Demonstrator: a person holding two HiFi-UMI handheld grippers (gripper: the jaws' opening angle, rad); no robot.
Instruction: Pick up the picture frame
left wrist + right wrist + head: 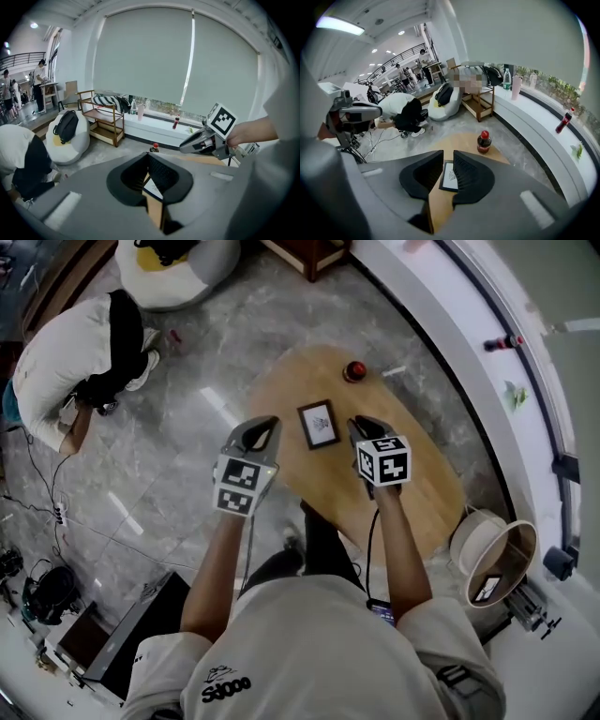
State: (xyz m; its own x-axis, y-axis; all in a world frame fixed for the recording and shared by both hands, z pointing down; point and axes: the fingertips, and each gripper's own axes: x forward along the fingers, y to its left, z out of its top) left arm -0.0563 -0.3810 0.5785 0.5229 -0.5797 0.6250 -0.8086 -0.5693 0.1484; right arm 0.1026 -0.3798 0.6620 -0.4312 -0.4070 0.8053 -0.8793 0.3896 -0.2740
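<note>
- The left tool is held out ahead on a bare left forearm, aimed toward 1 o'clock in the head view and tipped downward.
- Its jaw tips meet, with a narrow gap behind them and nothing gripped.
- The right tool, on the right forearm, aims toward 11 o'clock and tilts more steeply.
- Its jaws are opening and empty.
</note>
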